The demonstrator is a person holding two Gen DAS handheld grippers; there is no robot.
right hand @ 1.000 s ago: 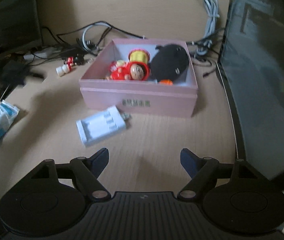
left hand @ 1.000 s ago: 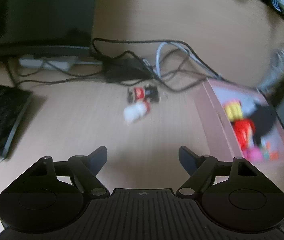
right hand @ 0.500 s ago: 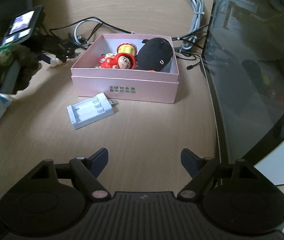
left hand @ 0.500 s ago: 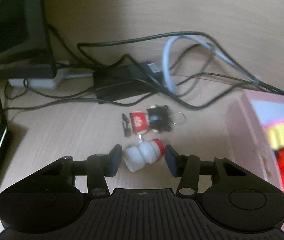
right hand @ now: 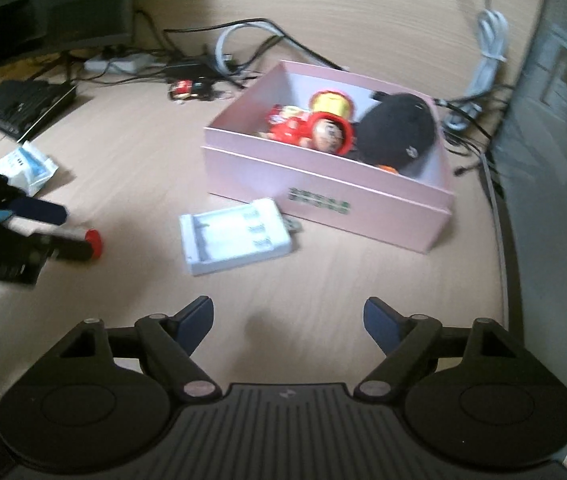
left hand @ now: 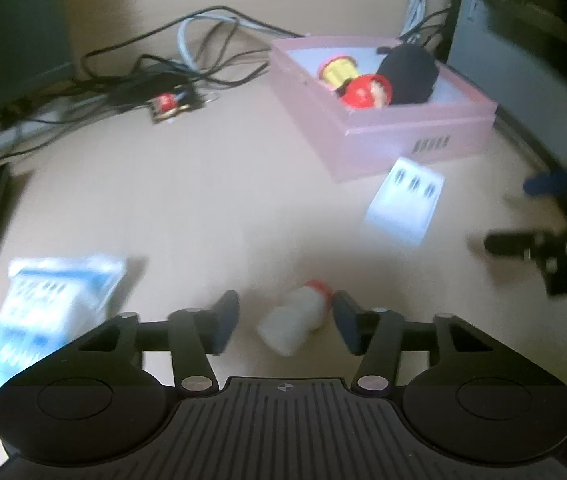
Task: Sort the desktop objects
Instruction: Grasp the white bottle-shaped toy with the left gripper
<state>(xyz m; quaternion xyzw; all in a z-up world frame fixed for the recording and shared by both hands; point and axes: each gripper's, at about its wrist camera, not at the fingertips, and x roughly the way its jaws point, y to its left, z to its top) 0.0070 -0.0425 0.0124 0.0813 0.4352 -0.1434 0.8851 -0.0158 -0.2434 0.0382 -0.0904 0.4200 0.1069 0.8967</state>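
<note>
Left wrist view, gripper: your left gripper (left hand: 285, 326) has just been opening, and the little white bottle with the red cap (left hand: 295, 322) lies between the jaws. The right pad looks to brush the cap; the left pad stands clear, so it is no firm grip.
Left wrist view, bottle: bottom centre of the frame, lying tilted on the counter (left hand: 203, 200), cap toward the right.
Left wrist view, target: the pink box (left hand: 403, 136) sits upper right, already holding a red doll and a black plush, which is likely where small things are collected.
Left wrist view, leftovers: the white battery charger (left hand: 405, 204) lies just in front of the box; a blue-and-white packet (left hand: 51, 304) is at lower left; a small red keychain figure (left hand: 171, 106) rests among the cables at upper left.
Right wrist view, gripper: your right gripper (right hand: 287, 322) hangs wide apart with nothing between the jaws, bottom centre, probably waiting its turn.
Right wrist view, layout: charger just above it at centre, touching or nearly touching the box front; the other gripper shows at the left edge with the red cap beside it.
</note>
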